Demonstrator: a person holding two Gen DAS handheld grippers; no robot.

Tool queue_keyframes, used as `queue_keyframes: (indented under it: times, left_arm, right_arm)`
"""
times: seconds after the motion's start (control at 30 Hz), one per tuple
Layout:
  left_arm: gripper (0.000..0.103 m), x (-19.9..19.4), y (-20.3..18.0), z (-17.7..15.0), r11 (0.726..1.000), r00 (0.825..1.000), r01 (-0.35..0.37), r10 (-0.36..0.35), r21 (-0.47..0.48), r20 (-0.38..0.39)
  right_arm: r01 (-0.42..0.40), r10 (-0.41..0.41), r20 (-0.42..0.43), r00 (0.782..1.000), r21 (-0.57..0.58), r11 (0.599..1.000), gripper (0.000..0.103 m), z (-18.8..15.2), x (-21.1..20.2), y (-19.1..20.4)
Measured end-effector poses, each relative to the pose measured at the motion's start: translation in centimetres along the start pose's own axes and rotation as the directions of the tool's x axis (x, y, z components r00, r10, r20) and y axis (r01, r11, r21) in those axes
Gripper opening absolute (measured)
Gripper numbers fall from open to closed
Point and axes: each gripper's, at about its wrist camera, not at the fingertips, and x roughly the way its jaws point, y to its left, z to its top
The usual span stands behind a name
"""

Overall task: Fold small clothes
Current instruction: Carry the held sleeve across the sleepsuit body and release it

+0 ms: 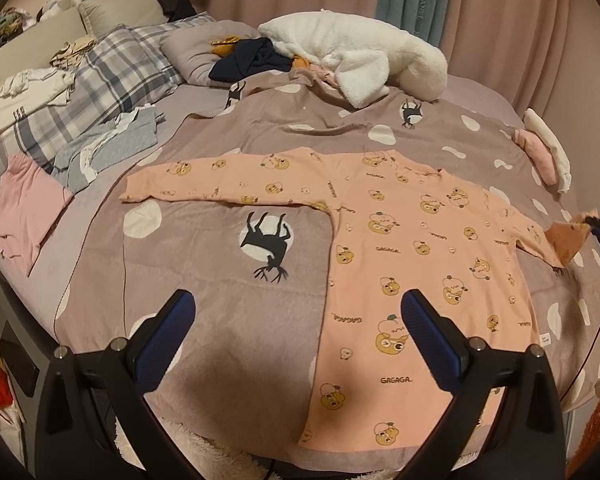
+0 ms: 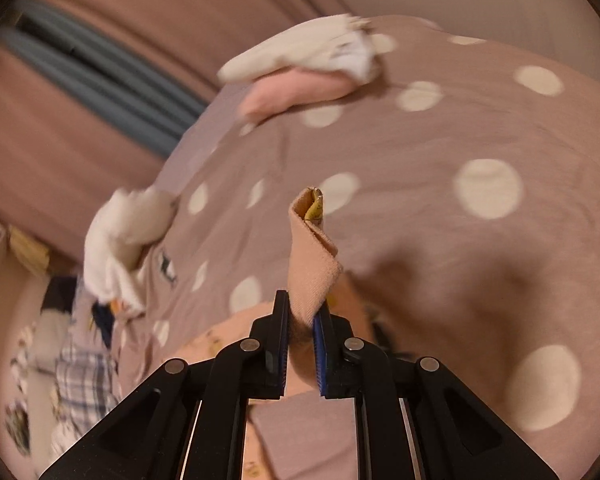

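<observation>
Bedding fills most of both views: a mauve blanket (image 1: 204, 288) with cream spots and black deer silhouettes is spread over the bed, reaching up to plaid pillows (image 1: 100, 76) at the far left and pink curtains (image 1: 512, 20) behind. On the middle of that blanket lies the peach long-sleeved shirt (image 1: 416, 240), printed with small cartoon faces and the word GAGAGA, spread flat with its body running toward the camera and one sleeve stretched out flat to the left. A white fleece garment (image 1: 364, 56) is heaped at the far side of the bed, with a dark navy piece (image 1: 252, 60) just beside it, and a folded pink garment (image 1: 24, 208) and a pale blue one (image 1: 108, 148) rest along the left edge. The shirt's other sleeve ends in a cuff (image 2: 312, 248) that is lifted off the blanket. The right gripper (image 2: 301, 320) is closed on that cuff, whose fabric stands up between its narrow jaws. The left gripper (image 1: 296, 316) hangs above the near blanket and the shirt's lower edge, jaws spread wide, holding nothing.
</observation>
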Motion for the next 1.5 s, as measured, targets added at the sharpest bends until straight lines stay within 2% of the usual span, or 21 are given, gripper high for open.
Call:
queue_keyframes:
  times: [0.1, 0.2, 0.83, 1.3, 1.5]
  left_arm:
    - [0.103, 0.3, 0.5, 0.0, 1.0, 1.0, -0.024, 0.024, -0.016, -0.007]
    - [0.103, 0.4, 1.1, 0.0, 1.0, 1.0, -0.006, 0.005, -0.03, -0.007]
    - [0.103, 1.3, 4.8, 0.1, 0.995, 1.0, 0.019, -0.021, -0.096, -0.021]
    - [0.103, 2.6, 7.5, -0.1, 0.988, 0.999, -0.017, 0.011, -0.153, -0.039]
    - [0.103, 3.3, 8.1, -0.5, 0.985, 0.998, -0.028, 0.018, -0.168, -0.062]
  right_arm:
    - [-0.011, 0.009, -0.043, 0.999, -0.043, 0.999, 0.013, -0.9, 1.9, 3.3]
    - [-0.01, 0.001, -0.076, 0.997, -0.107, 0.994, 0.013, -1.9, 4.0, 6.6]
    - [-0.108, 0.051, -0.248, 0.967, -0.221, 0.969, 0.013, -9.9, 12.1, 18.9]
    - [-0.188, 0.07, -0.377, 0.923, -0.287, 0.939, 0.013, -17.2, 16.7, 25.8]
    - [-0.216, 0.075, -0.433, 0.898, -0.286, 0.934, 0.013, -19.6, 18.2, 26.9]
